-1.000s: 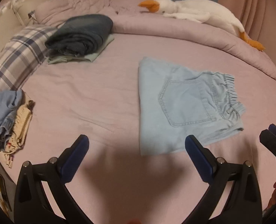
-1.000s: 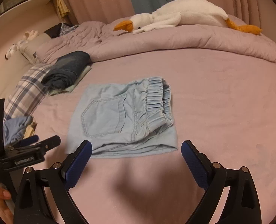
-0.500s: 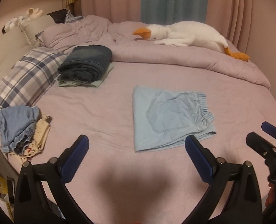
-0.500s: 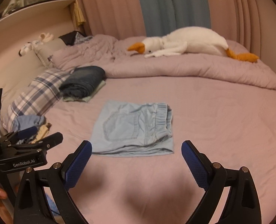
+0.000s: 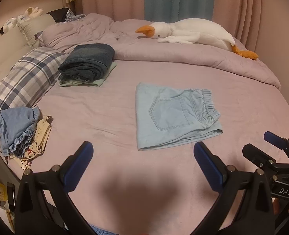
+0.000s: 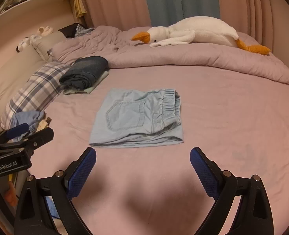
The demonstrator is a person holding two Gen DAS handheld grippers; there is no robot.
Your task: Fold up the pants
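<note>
Covering most of both views: bed with a mauve sheet, the surface under everything else.
Duvet: mauve duvet bunched along the far side of the bed, in front of pink and teal curtains.
Plush: white goose plush with an orange beak and feet, lying lengthwise on top of the duvet.
Pillow: plaid pillow along the left edge of the bed, with a plain beige pillow beyond it.
Pants: light-blue denim pants folded into a flat rectangle near the middle of the bed, back pocket facing up, elastic waistband toward the right, layered edges toward the cameras; neither gripper touches them.
Folded stack: dark denim garment folded on top of a pale green one, just beside the plaid pillow, well apart from the pants.
Loose pile: crumpled blue garment lying over a cream printed one, at the near-left edge of the bed against the plaid pillow.
Left gripper: released, blue-padded fingers spread wide above bare sheet, short of the pants' near edge, holding nothing.
Right gripper: likewise released and holding nothing, fingers spread wide just in front of the pants' near edge.
</note>
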